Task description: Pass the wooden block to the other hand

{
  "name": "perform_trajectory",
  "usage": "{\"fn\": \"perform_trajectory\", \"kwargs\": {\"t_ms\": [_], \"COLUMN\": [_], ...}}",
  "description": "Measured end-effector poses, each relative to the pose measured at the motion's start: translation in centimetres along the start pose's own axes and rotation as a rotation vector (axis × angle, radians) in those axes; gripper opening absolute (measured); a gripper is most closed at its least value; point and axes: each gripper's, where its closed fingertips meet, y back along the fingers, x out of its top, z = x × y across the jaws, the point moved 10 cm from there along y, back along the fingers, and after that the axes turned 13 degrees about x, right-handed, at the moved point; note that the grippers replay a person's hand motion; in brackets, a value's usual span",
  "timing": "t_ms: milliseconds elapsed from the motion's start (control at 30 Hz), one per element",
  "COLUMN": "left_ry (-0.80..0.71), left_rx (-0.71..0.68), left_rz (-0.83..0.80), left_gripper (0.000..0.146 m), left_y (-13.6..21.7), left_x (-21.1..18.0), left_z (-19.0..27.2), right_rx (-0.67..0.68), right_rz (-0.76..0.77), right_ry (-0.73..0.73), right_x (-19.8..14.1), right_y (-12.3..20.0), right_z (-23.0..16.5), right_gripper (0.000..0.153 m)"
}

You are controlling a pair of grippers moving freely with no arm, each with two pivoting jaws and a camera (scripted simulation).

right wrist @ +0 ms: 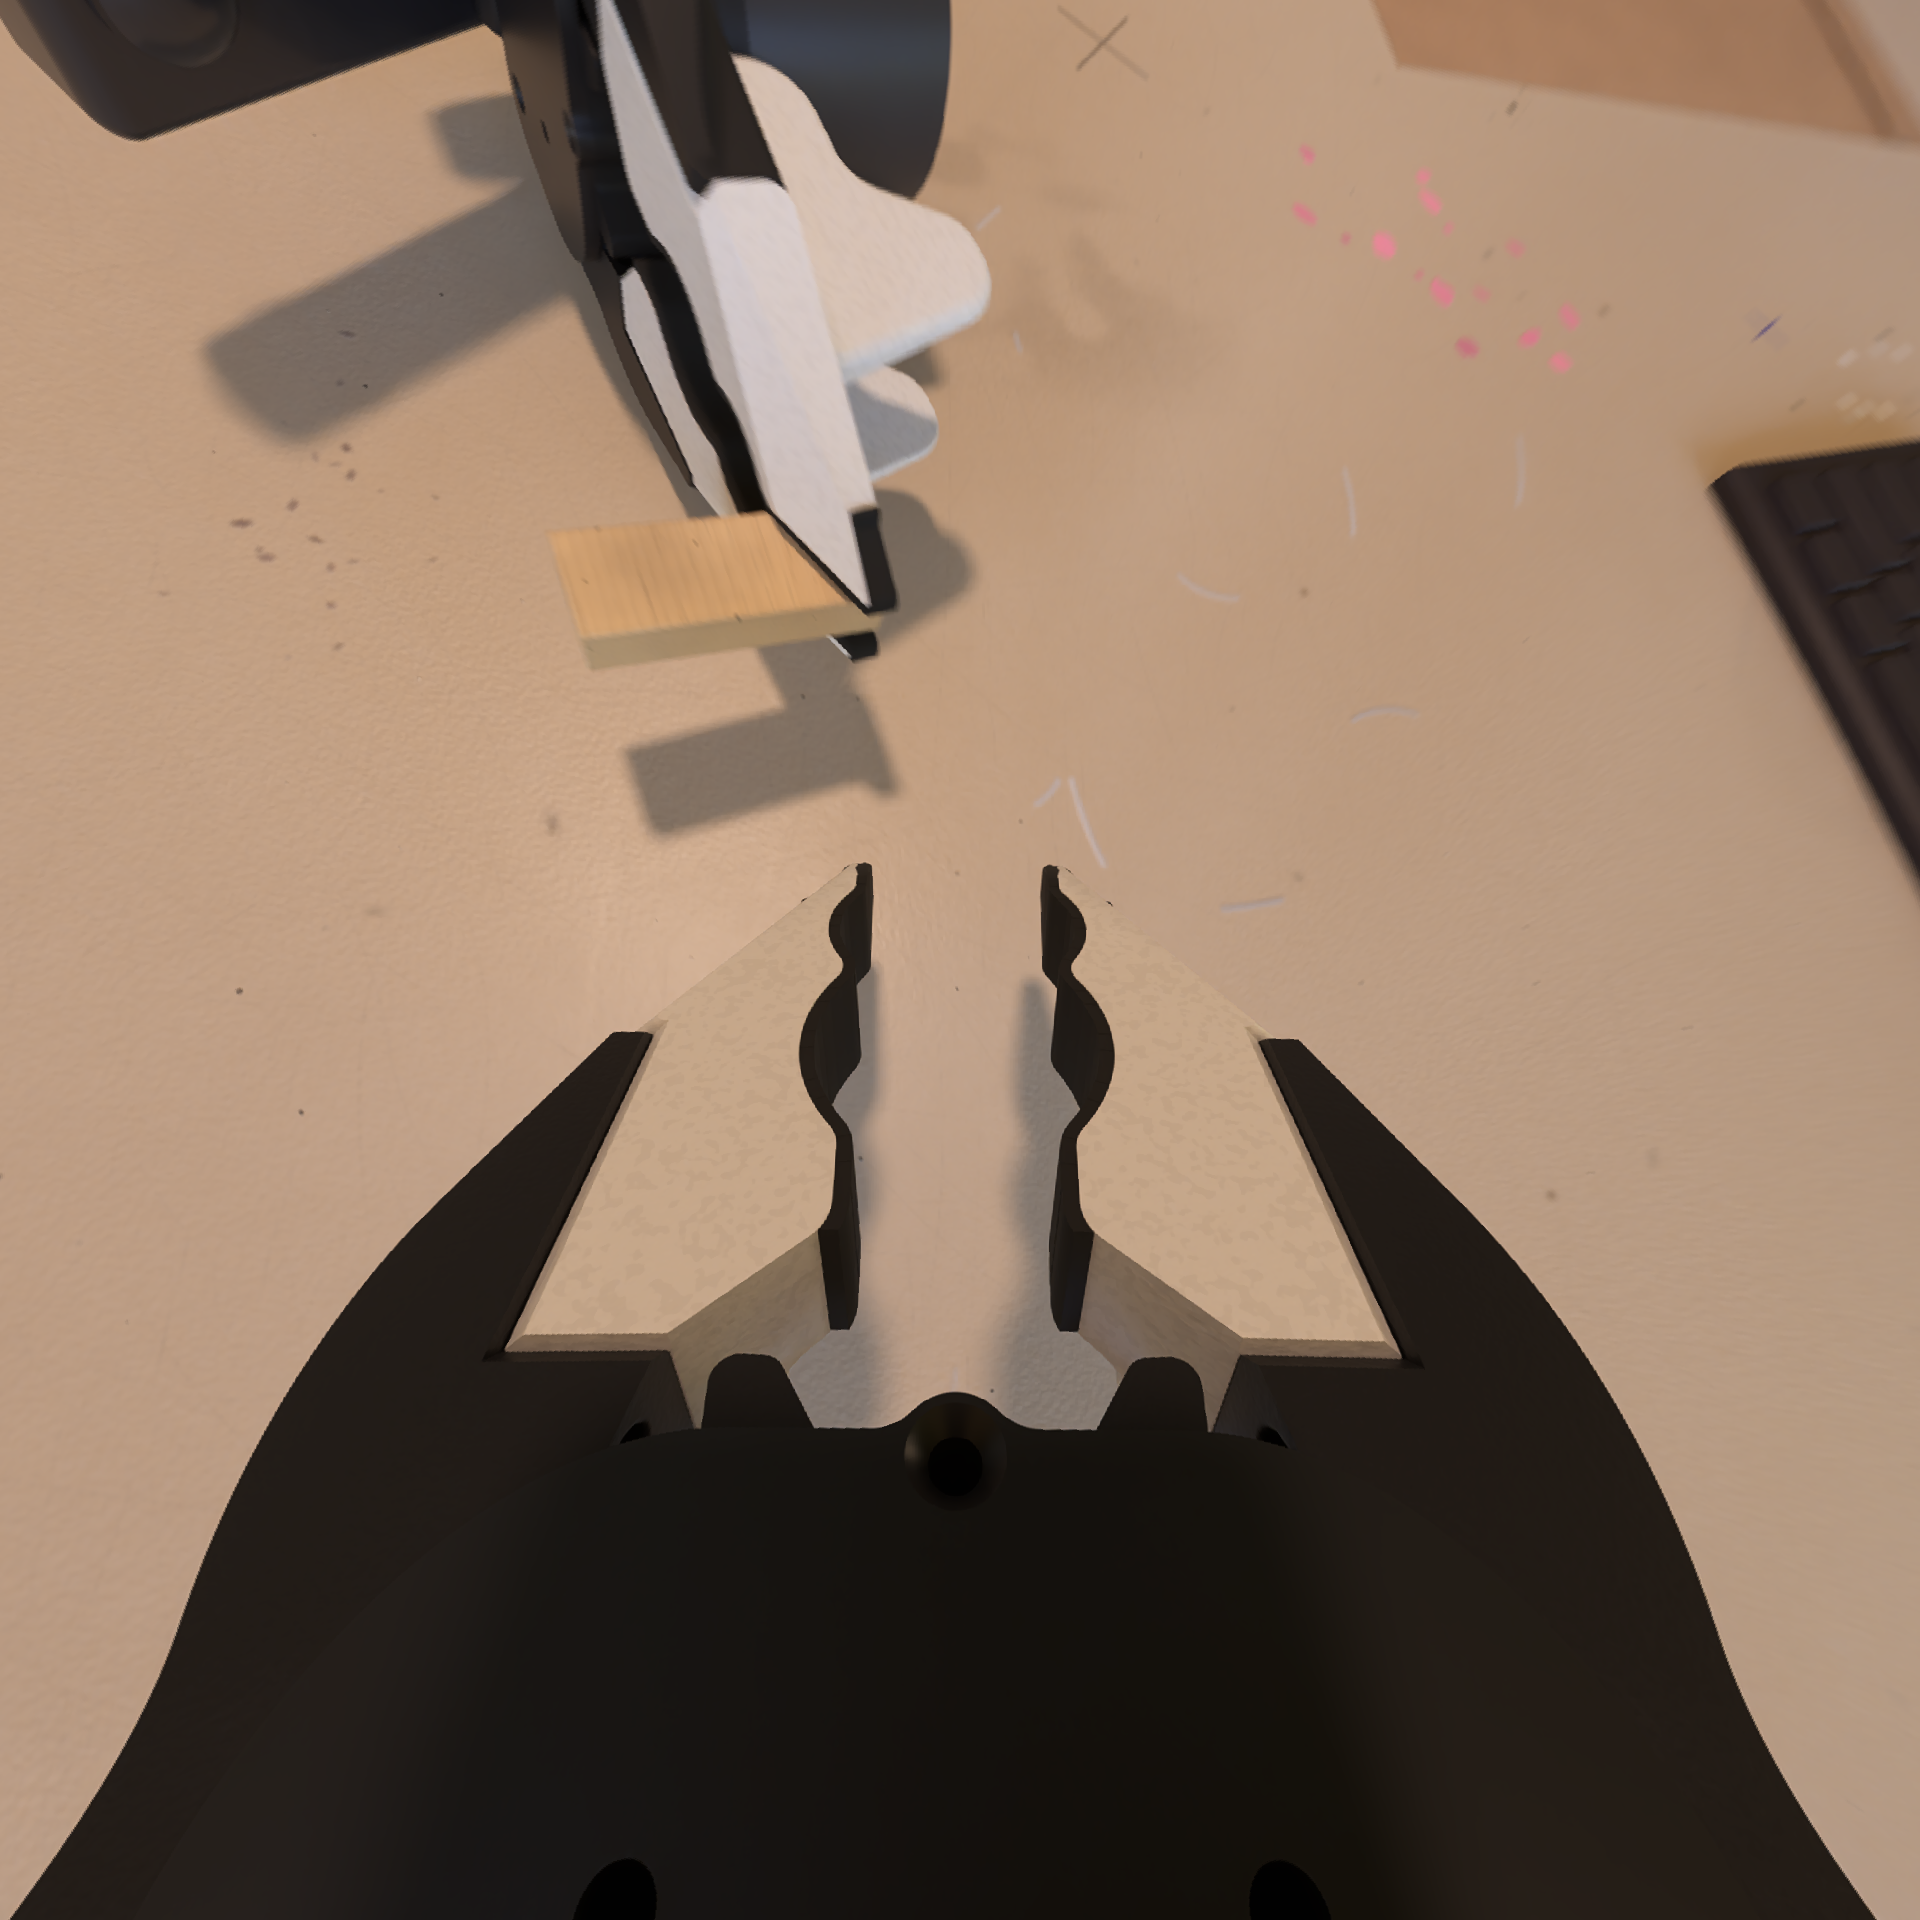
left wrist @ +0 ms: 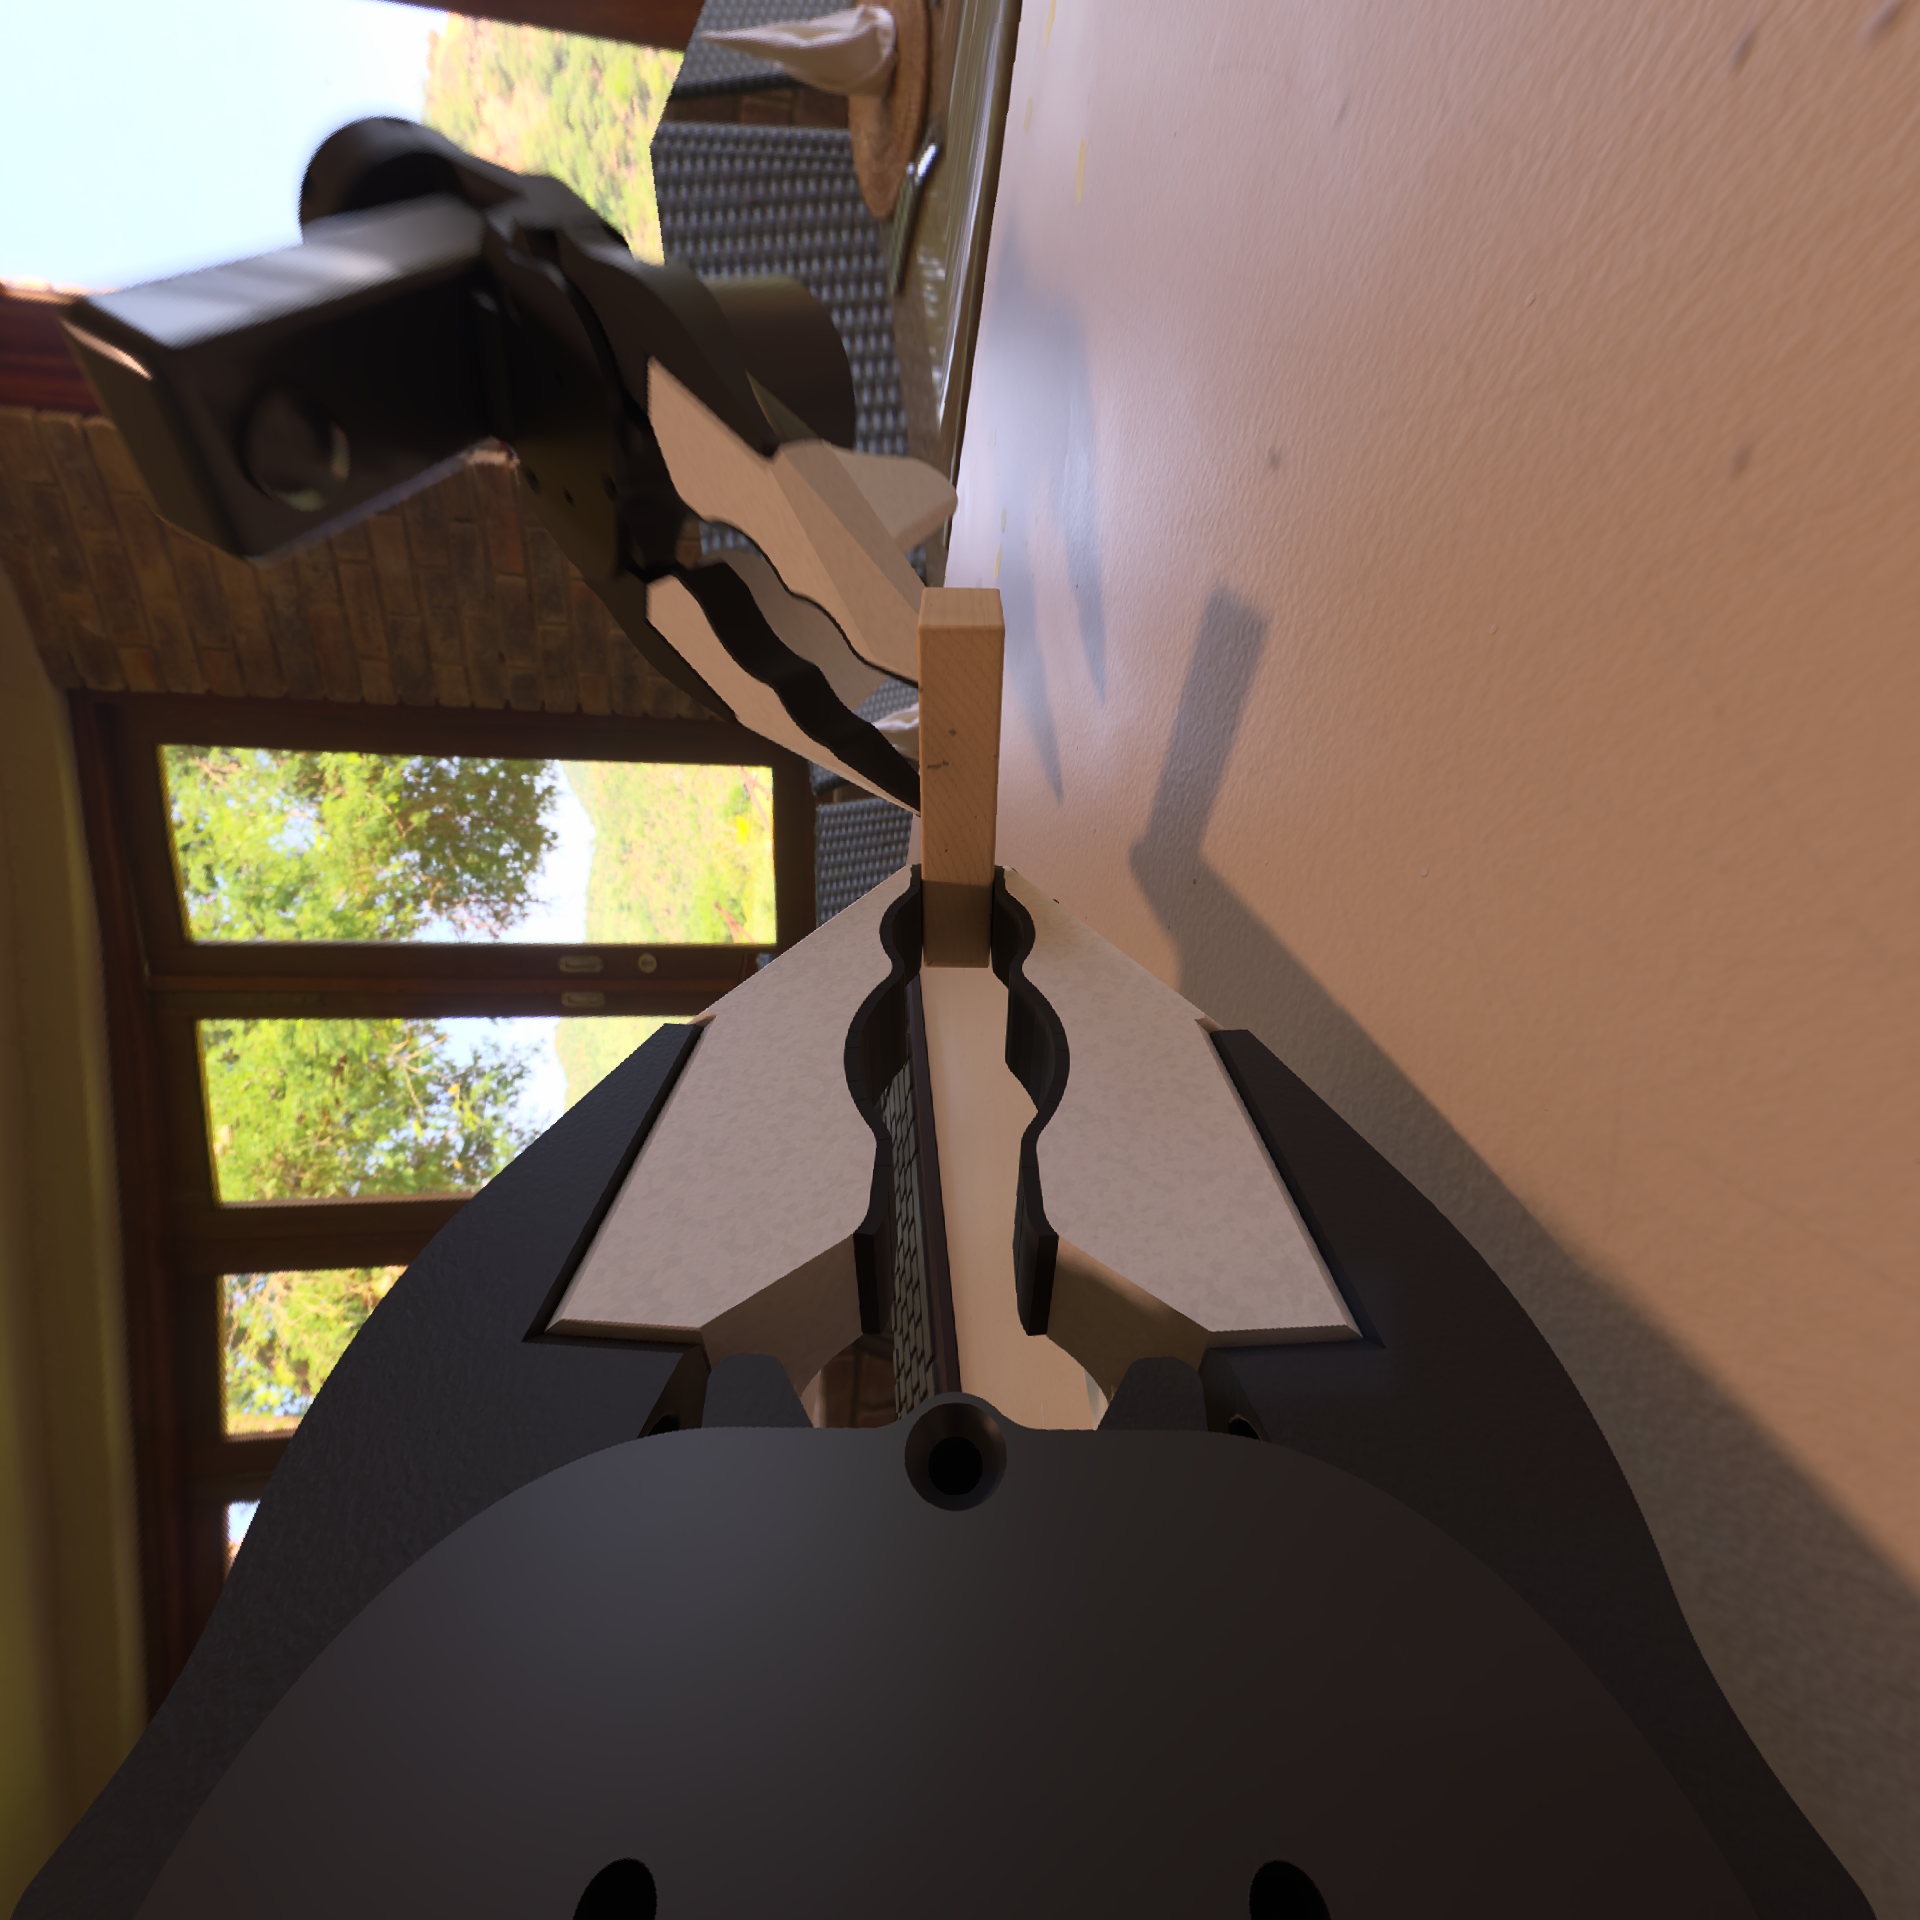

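The left gripper (left wrist: 958,883) has its two fingertips clamped on one end of the wooden block (left wrist: 960,748), and that's a tip-only pinch: only the near end of the block sits between the pale pads, the rest of it sticks straight out ahead, free in the air above the table (left wrist: 1507,727). From the right wrist view you can see it plainly, the block (right wrist: 686,592) held out flat and level, clear of the tabletop with its shadow lying below it. The right gripper (right wrist: 956,883) is spread open and holding nothing, bare table showing between its fingers, and the block is ahead of it and off to its left, near but not yet between the fingers. In the left wrist view the right gripper (left wrist: 883,727) reaches in from the side, its tips just beside the block's middle; whether one pad already touches the wood I cannot tell. So, by my reading, this is the approach stage of the handover: pickup done, transfer not. The next move calls for the right gripper to straddle the free end, line its pads up with the block's flat faces and close firmly before the left lets go. A dark keyboard (right wrist: 1849,623) lies well apart at the table's edge.
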Motion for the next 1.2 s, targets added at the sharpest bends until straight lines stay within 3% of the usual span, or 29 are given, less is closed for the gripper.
{"fn": "perform_trajectory", "kwargs": {"t_ms": [367, 567, 833, 1200], "left_ry": [0.005, -0.006, 0.017, 0.040], "left_rx": [-0.037, -0.061, -0.124, -0.148], "left_rz": [0.032, 0.043, 0.063, 0.062], "left_gripper": [0.011, 0.011, 0.011, 0.011], "left_y": [0.0, 0.0, -0.1, -0.1], "left_x": [0.4, 0.5, 0.7, 0.6], "left_z": [0.2, 0.4, 0.7, 0.7], "right_rx": [0.169, 0.265, 0.243, 0.256], "right_rz": [0.039, 0.103, 0.068, 0.105], "right_ry": [-0.074, 0.014, 0.193, 0.158], "right_x": [-2.4, -1.6, -0.6, -0.8], "right_y": [-2.2, -1.8, -2.8, -3.1], "right_z": [2.6, 1.1, -0.8, -1.0], "right_gripper": [0.015, 0.008, 0.008, 0.008]}}
